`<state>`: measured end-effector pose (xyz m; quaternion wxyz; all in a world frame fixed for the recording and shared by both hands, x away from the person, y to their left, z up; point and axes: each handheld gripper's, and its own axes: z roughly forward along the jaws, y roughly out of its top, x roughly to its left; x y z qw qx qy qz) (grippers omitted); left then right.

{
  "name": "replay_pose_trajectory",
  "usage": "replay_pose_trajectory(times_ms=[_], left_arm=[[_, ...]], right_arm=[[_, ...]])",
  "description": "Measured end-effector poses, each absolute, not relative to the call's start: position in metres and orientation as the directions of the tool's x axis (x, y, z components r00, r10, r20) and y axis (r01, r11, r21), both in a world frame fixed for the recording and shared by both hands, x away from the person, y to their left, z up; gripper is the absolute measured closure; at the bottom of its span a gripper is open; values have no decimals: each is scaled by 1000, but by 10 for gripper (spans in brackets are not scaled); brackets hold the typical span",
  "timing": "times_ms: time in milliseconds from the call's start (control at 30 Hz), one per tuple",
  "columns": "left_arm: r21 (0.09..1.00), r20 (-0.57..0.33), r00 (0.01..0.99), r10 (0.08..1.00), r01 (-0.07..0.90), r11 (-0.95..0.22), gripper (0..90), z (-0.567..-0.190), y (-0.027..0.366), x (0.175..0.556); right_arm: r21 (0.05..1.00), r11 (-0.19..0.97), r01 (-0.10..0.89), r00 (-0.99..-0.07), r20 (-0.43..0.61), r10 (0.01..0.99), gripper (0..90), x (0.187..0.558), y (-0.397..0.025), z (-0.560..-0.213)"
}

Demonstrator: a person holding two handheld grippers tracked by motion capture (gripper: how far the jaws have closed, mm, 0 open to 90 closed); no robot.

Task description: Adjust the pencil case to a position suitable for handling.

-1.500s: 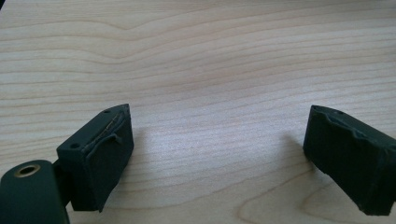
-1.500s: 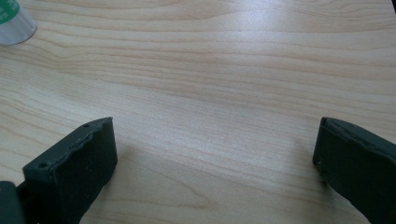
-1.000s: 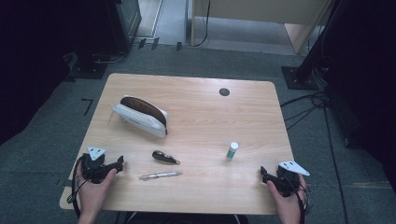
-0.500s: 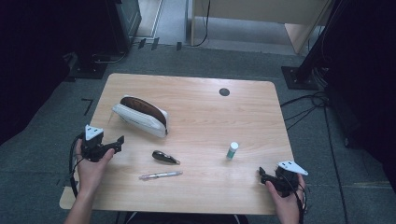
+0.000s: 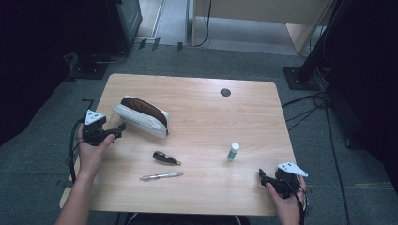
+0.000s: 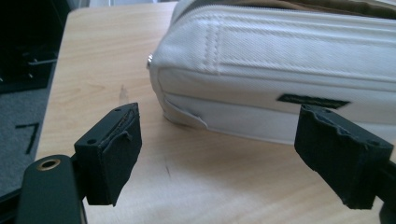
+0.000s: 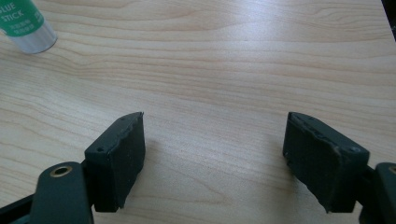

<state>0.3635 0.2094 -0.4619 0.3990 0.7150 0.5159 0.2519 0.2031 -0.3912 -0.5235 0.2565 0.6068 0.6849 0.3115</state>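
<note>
Grey carpet (image 5: 56, 154) lies all round your table (image 5: 197, 117), with dark stands and cables at the edges of the room and a pale wooden unit (image 5: 300, 28) at the far side. Light wood grain covers the tabletop, and a small black disc (image 5: 225, 92) sits near its far edge. On the table's left half lies the white pouch (image 5: 141, 116), its top open and brown inside. Your left gripper (image 5: 117, 130) is just beside the pouch's near end, jaws wide apart and holding nothing; in the left gripper view the pouch (image 6: 280, 70) lies right ahead of them. Your right gripper (image 5: 263, 175) rests at the near right corner, also spread wide and empty. Between your hands lie a dark oval thing (image 5: 165, 158), a pen (image 5: 162, 176) and an upright glue stick (image 5: 233, 150).
</note>
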Motion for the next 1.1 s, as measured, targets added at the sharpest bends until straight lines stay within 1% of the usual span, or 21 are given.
replay_pose_trajectory(times_ms=[67, 167, 400, 533, 633, 667, 700, 733, 767, 800, 867, 900, 933, 967, 1000, 1067, 1100], left_arm=[[826, -44, 344, 938, 540, -159, 156, -464, 210, 369], [834, -61, 370, 927, 529, -156, 156, -463, 211, 378], [844, -53, 393, 918, 508, -169, 155, -462, 208, 389], [852, -36, 432, 901, 485, -199, 153, -461, 211, 394], [859, -54, 451, 891, 476, -189, 152, -459, 214, 394], [861, -58, 456, 888, 473, -187, 152, -458, 215, 393], [861, -58, 456, 888, 473, -187, 152, -458, 215, 393], [857, -58, 454, 889, 479, -189, 152, -457, 216, 393], [857, -58, 454, 889, 479, -189, 152, -457, 216, 393], [857, -65, 452, 890, 482, -182, 152, -457, 219, 394], [856, -70, 449, 891, 485, -178, 151, -456, 220, 394], [856, -77, 451, 889, 487, -172, 152, -456, 222, 396], [856, -77, 451, 889, 487, -172, 152, -456, 222, 396], [856, -78, 455, 887, 486, -175, 152, -455, 222, 398], [855, -79, 459, 885, 487, -176, 152, -455, 221, 399], [860, -89, 470, 878, 481, -170, 154, -453, 222, 402], [860, -89, 470, 878, 481, -170, 154, -453, 222, 402]], right_arm=[[742, 64, 667, -134, 35, 990, 210, 202, -391, -522], [763, 60, 643, -153, 52, 987, 223, 198, -390, -516], [792, 82, 604, -184, 39, 982, 223, 191, -380, -496], [803, 97, 587, -226, 47, 973, 222, 188, -367, -481], [807, 110, 581, -251, 49, 967, 222, 187, -360, -474], [815, 108, 569, -289, 75, 954, 223, 184, -350, -463], [815, 108, 569, -289, 75, 954, 223, 184, -350, -463], [823, 123, 554, -316, 72, 946, 224, 183, -339, -453], [823, 123, 554, -316, 72, 946, 224, 183, -339, -453], [830, 149, 537, -349, 58, 935, 226, 184, -326, -444], [833, 155, 532, -362, 58, 930, 227, 185, -321, -441], [838, 180, 515, -399, 48, 916, 226, 188, -305, -433], [838, 180, 515, -399, 48, 916, 226, 188, -305, -433], [838, 189, 513, -424, 56, 904, 225, 192, -292, -429], [838, 189, 513, -424, 56, 904, 225, 192, -292, -429], [839, 213, 501, -453, 44, 890, 225, 199, -274, -425], [839, 213, 501, -453, 44, 890, 225, 199, -274, -425]])
